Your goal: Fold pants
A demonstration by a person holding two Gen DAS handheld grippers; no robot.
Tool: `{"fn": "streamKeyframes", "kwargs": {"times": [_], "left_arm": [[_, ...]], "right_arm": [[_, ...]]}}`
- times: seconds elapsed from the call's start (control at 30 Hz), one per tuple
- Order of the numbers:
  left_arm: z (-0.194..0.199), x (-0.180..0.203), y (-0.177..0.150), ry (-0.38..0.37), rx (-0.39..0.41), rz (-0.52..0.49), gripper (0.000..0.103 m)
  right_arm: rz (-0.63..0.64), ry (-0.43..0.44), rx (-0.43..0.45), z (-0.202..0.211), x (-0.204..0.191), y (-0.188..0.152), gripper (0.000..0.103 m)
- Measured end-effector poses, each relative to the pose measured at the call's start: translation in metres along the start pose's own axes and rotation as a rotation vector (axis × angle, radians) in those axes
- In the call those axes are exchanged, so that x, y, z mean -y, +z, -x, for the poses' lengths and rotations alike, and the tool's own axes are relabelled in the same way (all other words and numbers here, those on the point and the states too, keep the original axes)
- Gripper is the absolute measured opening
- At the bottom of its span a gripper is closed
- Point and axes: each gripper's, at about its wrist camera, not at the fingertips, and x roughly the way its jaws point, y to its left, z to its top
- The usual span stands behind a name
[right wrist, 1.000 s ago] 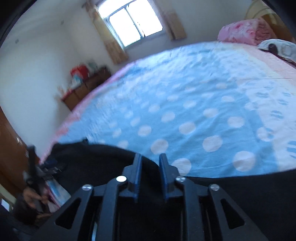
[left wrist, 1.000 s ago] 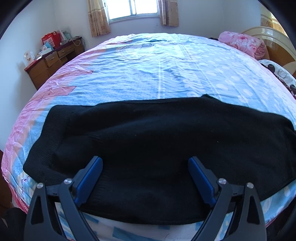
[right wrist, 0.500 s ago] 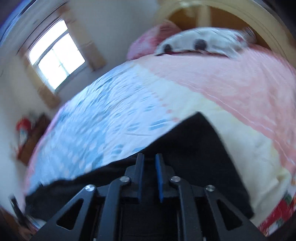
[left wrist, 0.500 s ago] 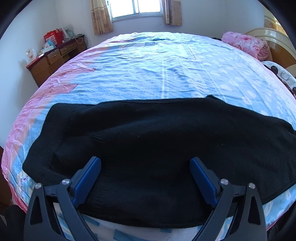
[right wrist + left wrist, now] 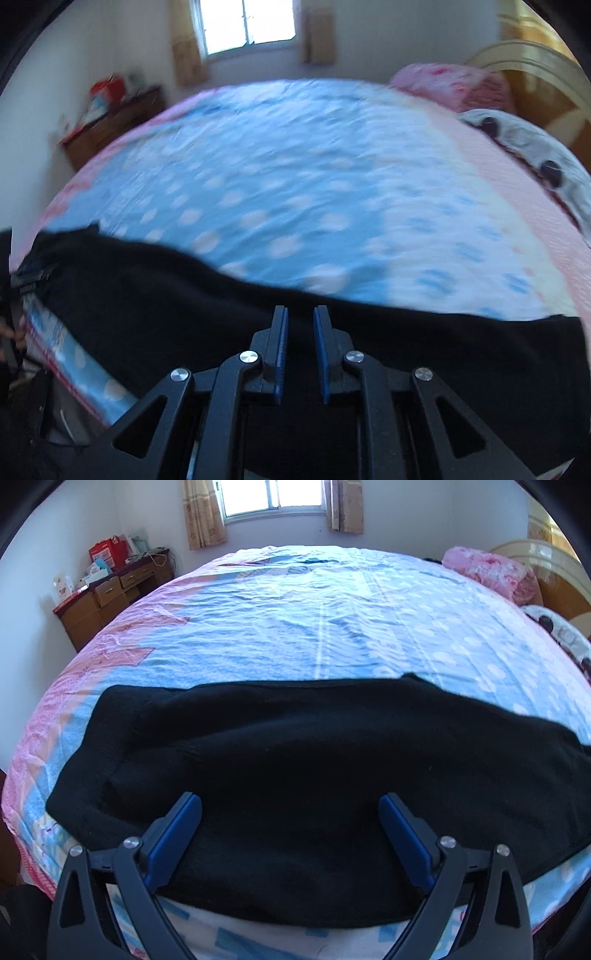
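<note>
Along the near edge of the bed (image 5: 258,635) we find the black pants (image 5: 295,768) spread flat and crosswise on the blue dotted sheet, their near hem close to the mattress edge; in the left wrist view the garment's right end runs out past the lens rim, so we cannot see where it finishes, and its dark knit swallows any seams or folds. At far left stands a wooden dresser (image 5: 110,594) against the wall, loaded with a red bag (image 5: 109,552) and small boxes; there is print on them, but it is too small for us to read. Moving rightward, the left gripper (image 5: 290,808) hovers over the pants with its blue fingers (image 5: 177,834) spread wide and released, nothing between them. Behind, a curtained window (image 5: 273,496) glows, blown out by daylight. Farther right lie a pink floral pillow (image 5: 491,572) and a headboard (image 5: 546,565), the latter cropped by the frame. The right wrist view is smeared by blur, so the sheet's dots and the dresser read only as smudges; there the right gripper (image 5: 300,325) sits low over the pants (image 5: 184,295), its fingers drawn near each other with a narrow gap; whether cloth is pinched there we cannot tell.
</note>
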Motion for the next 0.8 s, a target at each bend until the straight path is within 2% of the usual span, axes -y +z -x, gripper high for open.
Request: {"fn": "streamKeyframes", "kwargs": {"times": [0.07, 0.1, 0.17, 0.23, 0.33, 0.4, 0.43, 0.47, 0.6, 0.67, 0.73, 0.77, 0.8], "left_arm": [[0.002, -0.004, -0.004, 0.011, -0.008, -0.004, 0.099], [0.005, -0.009, -0.007, 0.008, -0.004, 0.004, 0.099], [0.011, -0.019, -0.012, 0.008, 0.003, 0.017, 0.099], [0.018, -0.027, -0.017, -0.006, 0.022, 0.026, 0.099], [0.030, -0.027, -0.020, -0.043, 0.052, 0.025, 0.099], [0.032, -0.015, -0.018, -0.064, 0.059, -0.005, 0.099], [0.032, -0.006, -0.016, -0.072, 0.066, -0.023, 0.099], [0.034, 0.007, -0.012, -0.086, 0.079, -0.054, 0.099], [0.032, 0.031, -0.003, -0.080, 0.120, -0.111, 0.099], [0.023, 0.025, -0.002, -0.072, 0.087, -0.093, 0.099], [0.017, 0.006, -0.009, -0.075, 0.053, -0.041, 0.099], [0.013, -0.008, -0.014, -0.072, 0.032, -0.006, 0.099], [0.013, -0.017, -0.019, -0.072, 0.029, 0.014, 0.099]], "right_arm": [[-0.023, 0.005, -0.098, -0.021, -0.013, -0.009, 0.017], [-0.020, -0.001, -0.109, -0.023, -0.016, -0.018, 0.019], [0.081, -0.032, -0.081, -0.013, -0.029, -0.030, 0.026], [0.123, -0.062, -0.097, 0.000, -0.036, -0.037, 0.026], [0.118, -0.123, 0.028, 0.038, -0.042, -0.044, 0.028], [0.176, -0.134, 0.134, 0.055, -0.060, -0.044, 0.038], [0.187, -0.126, 0.166, 0.057, -0.068, -0.043, 0.052], [0.193, -0.097, 0.192, 0.056, -0.079, -0.042, 0.059], [0.125, 0.036, 0.157, 0.021, -0.116, -0.033, 0.059], [0.056, 0.164, 0.099, 0.002, -0.131, -0.037, 0.059], [0.055, 0.247, -0.001, -0.017, -0.149, -0.046, 0.059], [0.077, 0.248, -0.023, -0.022, -0.157, -0.054, 0.059], [0.116, 0.216, -0.003, -0.020, -0.164, -0.059, 0.059]]}}
